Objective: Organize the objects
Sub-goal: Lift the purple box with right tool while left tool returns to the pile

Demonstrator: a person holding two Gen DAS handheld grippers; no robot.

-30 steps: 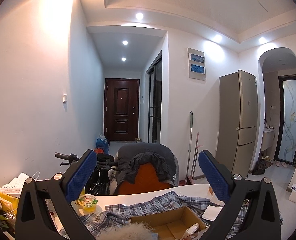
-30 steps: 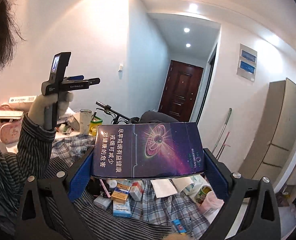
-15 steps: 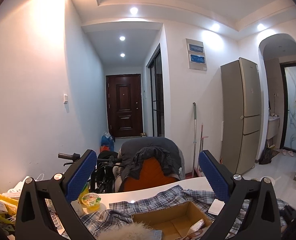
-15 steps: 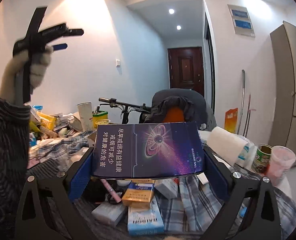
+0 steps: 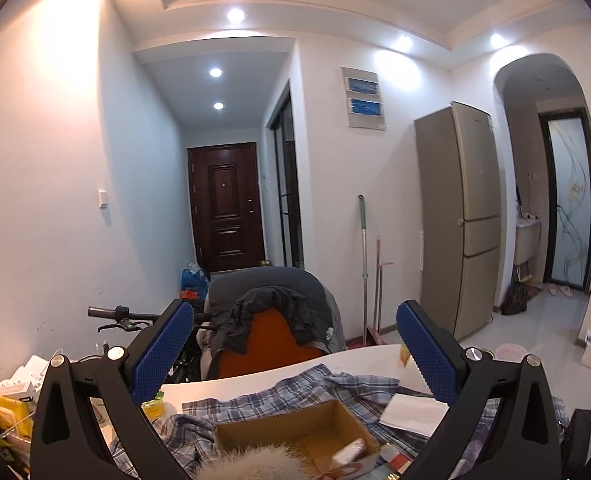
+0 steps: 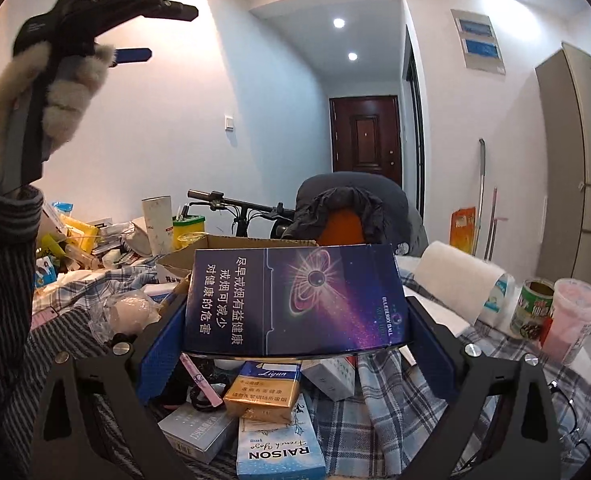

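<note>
The left gripper (image 5: pixel 294 346) is held raised above the table, jaws spread wide and empty. The dark blue cigarette carton (image 6: pixel 295 298) is clamped crosswise in the right gripper (image 6: pixel 293 326), just before the open cardboard box (image 5: pixel 295 434). Carrying is judged underway; lowering into the box comes next.

The black right gripper with blue ribbed pads (image 6: pixel 295 326) is clamped flat across something held between its fingers, while the matching black left gripper (image 5: pixel 294 344), jaws spread wide and bare, is raised high in a pale fuzzy-gloved left hand (image 6: pixel 61 92) above a striped sleeve (image 6: pixel 3 248).
</note>
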